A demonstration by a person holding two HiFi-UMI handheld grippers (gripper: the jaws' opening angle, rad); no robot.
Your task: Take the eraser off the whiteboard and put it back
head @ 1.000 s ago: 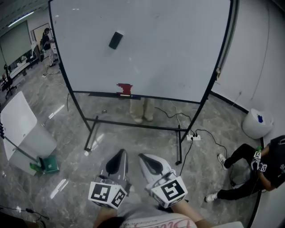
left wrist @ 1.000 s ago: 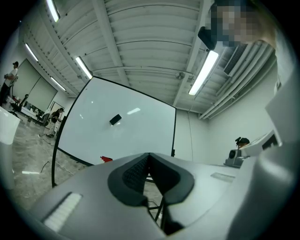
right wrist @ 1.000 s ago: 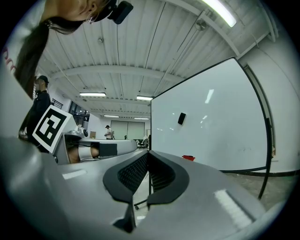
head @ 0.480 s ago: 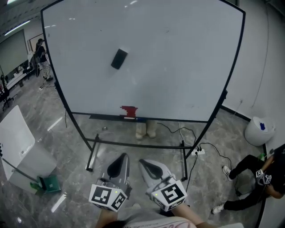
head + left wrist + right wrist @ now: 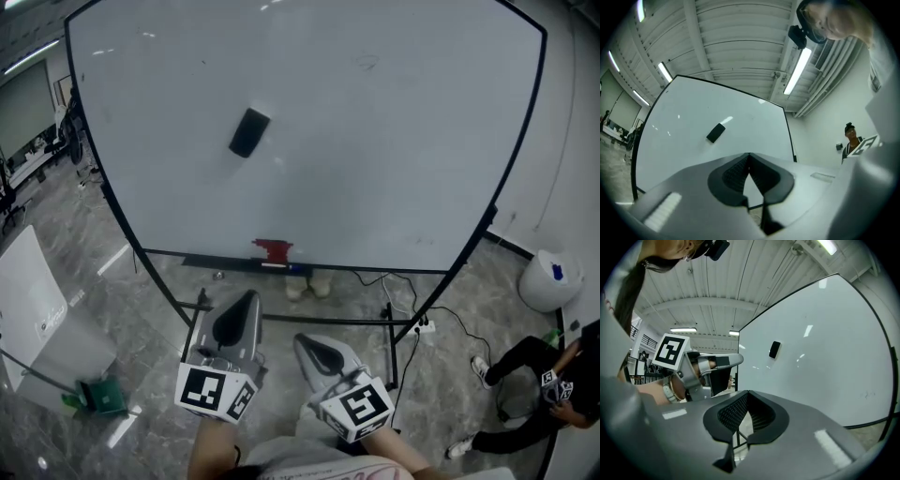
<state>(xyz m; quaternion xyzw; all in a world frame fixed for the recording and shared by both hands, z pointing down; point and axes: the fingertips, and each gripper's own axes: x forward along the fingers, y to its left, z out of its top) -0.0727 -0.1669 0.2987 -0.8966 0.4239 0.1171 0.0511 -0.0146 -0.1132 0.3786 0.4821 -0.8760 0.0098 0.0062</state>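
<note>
A black eraser sticks tilted on the upper left of the big whiteboard; it also shows in the left gripper view as the eraser and in the right gripper view as the eraser. My left gripper is shut and empty, raised toward the board and well short of the eraser. My right gripper is lower and beside it, also shut with nothing in it. A red object rests on the board's tray.
The board's black stand and crossbar stand on the floor just ahead. A person's shoes show behind the board. A power strip with a cable, a seated person and a white tub are at right. A white folded panel is at left.
The whiteboard has come closer and fills more of the head view. My left gripper has risen and moved forward past the right one. Both stay shut.
</note>
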